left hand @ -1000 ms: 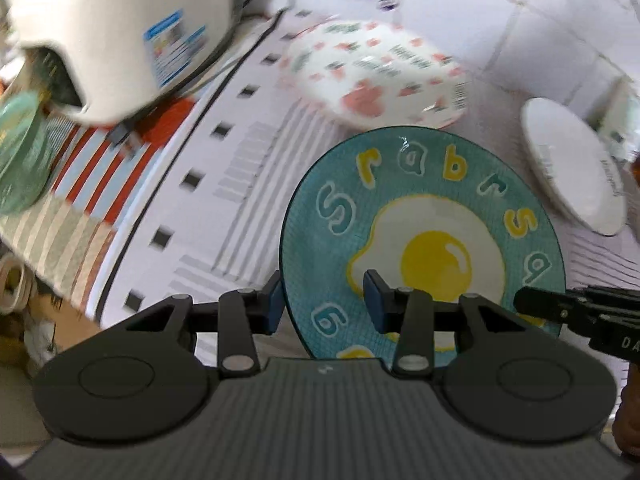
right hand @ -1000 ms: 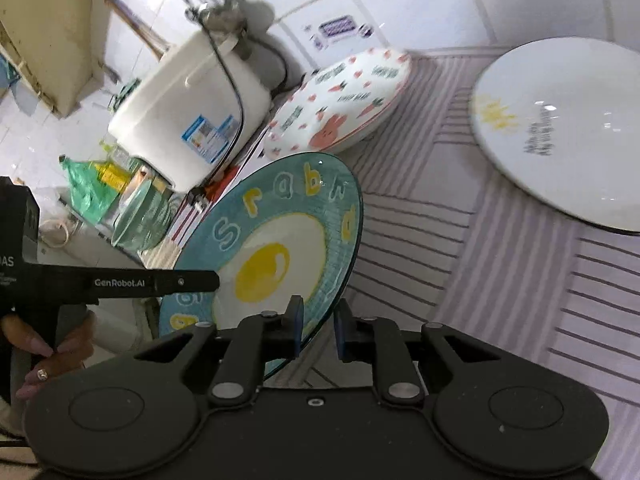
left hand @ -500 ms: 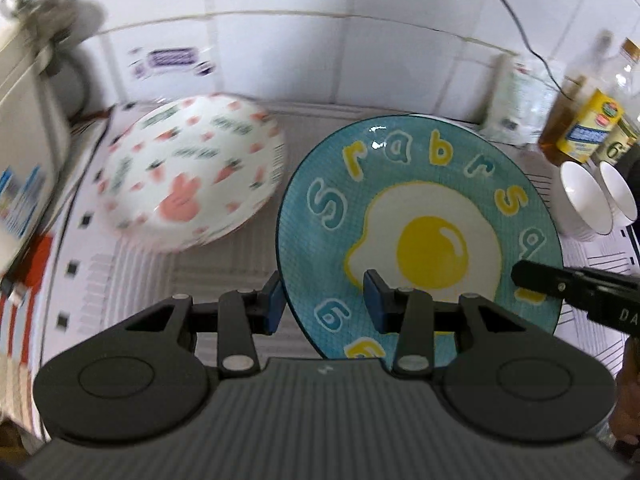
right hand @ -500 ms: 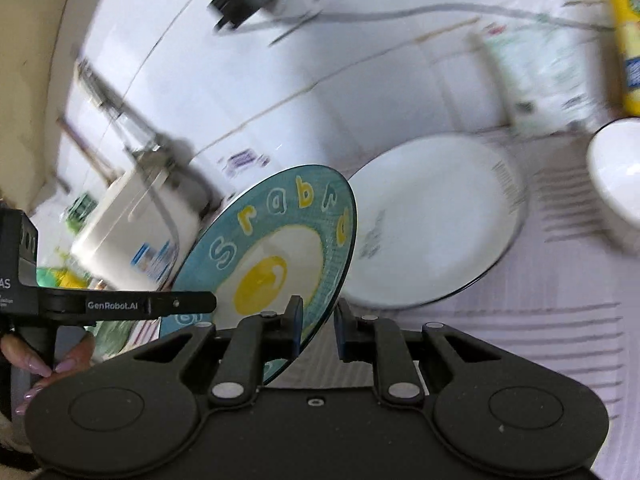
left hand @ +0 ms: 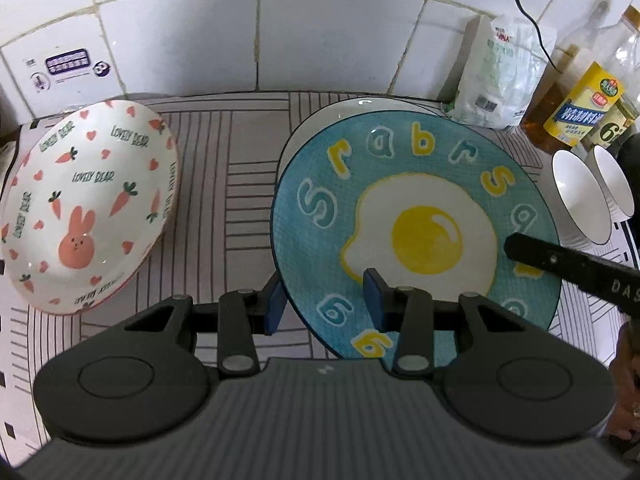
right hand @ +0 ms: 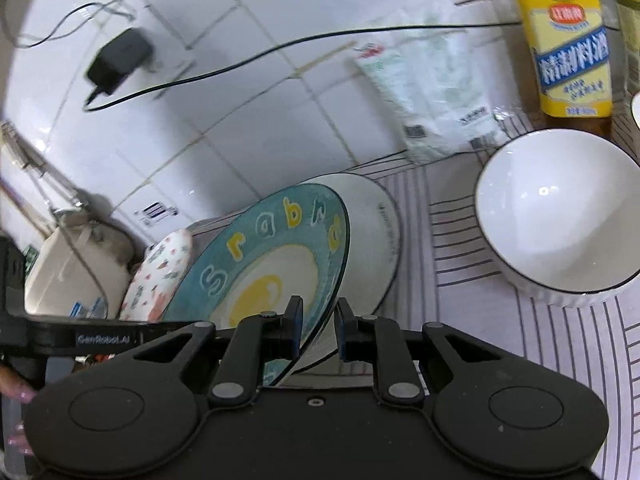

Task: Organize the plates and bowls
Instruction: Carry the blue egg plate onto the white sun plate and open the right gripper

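Note:
A teal plate with a fried-egg picture [left hand: 416, 236] is held between both grippers, just above a white plate [left hand: 320, 120] on the striped mat; it also shows in the right wrist view [right hand: 272, 264], over the white plate [right hand: 372, 232]. My left gripper [left hand: 322, 300] is shut on the teal plate's near-left rim. My right gripper [right hand: 318, 326] is shut on its right rim. A white bunny-and-carrot bowl [left hand: 84, 216] sits to the left. A white bowl [right hand: 556, 212] sits to the right, with a second one [left hand: 612, 188] behind it in the left wrist view.
A tiled wall runs behind the counter. A white bag [left hand: 500, 76] and oil bottles [left hand: 580, 108] stand at the back right. A white rice cooker [right hand: 68, 272] stands far left. A black cable and plug adapter [right hand: 120, 60] hang on the wall.
Both grippers carried the teal plate to the right, from near the rice cooker to above the white plate. The views turned from the counter's left end to the tiled wall and white bowls.

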The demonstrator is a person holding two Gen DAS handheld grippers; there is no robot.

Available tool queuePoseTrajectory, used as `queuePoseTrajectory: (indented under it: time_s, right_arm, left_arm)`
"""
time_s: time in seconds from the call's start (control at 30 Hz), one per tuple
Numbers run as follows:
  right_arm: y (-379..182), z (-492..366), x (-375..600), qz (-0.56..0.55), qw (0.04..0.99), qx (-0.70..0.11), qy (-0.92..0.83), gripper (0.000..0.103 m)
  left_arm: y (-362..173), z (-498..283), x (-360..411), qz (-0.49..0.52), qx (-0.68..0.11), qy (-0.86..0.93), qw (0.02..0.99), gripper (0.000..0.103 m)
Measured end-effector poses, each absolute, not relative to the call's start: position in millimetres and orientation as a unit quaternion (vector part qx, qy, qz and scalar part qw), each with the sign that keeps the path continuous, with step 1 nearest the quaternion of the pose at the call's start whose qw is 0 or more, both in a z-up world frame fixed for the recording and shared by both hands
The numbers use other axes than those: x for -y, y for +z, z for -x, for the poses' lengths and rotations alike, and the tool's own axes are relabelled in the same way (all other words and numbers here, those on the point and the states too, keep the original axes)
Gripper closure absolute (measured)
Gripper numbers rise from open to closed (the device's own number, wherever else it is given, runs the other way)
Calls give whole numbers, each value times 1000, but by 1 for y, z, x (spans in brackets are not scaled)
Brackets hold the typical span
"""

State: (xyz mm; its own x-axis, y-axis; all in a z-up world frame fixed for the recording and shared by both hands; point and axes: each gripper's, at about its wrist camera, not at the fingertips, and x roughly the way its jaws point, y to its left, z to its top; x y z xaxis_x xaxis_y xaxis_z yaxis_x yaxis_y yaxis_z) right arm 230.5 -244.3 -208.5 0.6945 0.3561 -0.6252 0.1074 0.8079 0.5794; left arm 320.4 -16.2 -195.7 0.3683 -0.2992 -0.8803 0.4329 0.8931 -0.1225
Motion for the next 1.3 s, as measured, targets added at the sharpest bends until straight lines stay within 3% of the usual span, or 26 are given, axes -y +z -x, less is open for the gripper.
queuePoseTrajectory:
  time_s: [0.47,1.03,1.3]
  right_arm:
    - [-212,-257,231,-253,861,-440,36,81]
    - [-191,-285,197,-133,853,-505,-2,60]
    - [-189,-294,183,-41,842,-537,-34,58]
  left_arm:
    - [-203,-352,27,-87,-548,-203,807,64]
    - [-207,-364,41,-93,-562,-161,806,64]
    - [-213,-357,53,-109,-569,-150,801,64]
